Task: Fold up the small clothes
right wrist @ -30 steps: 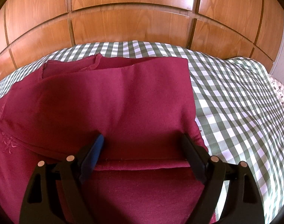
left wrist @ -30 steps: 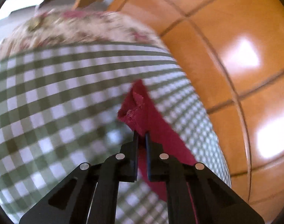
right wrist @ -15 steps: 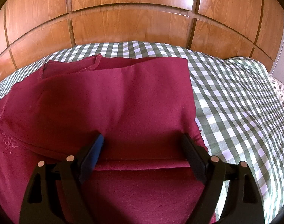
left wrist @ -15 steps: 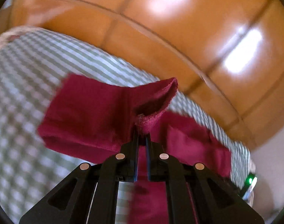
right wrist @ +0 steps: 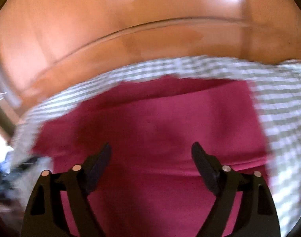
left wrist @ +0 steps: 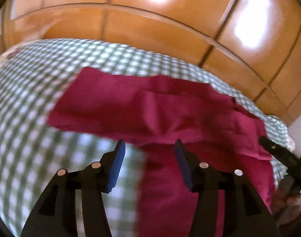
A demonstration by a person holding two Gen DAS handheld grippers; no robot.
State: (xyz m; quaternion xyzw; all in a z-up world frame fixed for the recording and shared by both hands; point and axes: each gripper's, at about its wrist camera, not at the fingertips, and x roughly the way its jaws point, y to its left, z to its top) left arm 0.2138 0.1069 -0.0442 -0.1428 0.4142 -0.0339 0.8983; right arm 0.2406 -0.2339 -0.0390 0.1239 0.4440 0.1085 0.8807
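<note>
1. A crimson garment (left wrist: 162,110) lies partly folded on a green-and-white checked cloth (left wrist: 31,102), with one flap laid across its upper part and a raised crease running down near the middle. Behind the cloth stands a glossy wooden panelled wall (left wrist: 150,29).
2. Seen from the left wrist, the left gripper (left wrist: 149,146) points steeply down at the near edge of the folded flap. Its left finger hangs over the checked cloth, and its right finger (left wrist: 182,162) over the crimson fabric.
3. The garment's fold edge sits just beyond the fingertips, not between the pads. The left jaws have just been opening; they stand partly apart with nothing pinched between them.
4. Seen from the right wrist, the right gripper (right wrist: 151,150) also tilts downward, over the middle of the garment (right wrist: 162,122). The picture is blurred.
5. Fabric fills the space under and between both right fingers, with a folded hem crossing just ahead of them. The right jaws have just been closing a little but are still wide apart, and the pads press on nothing.
6. At the far right of the left wrist view, the other gripper's black frame shows, with part of a hand (left wrist: 288,203) below it.
</note>
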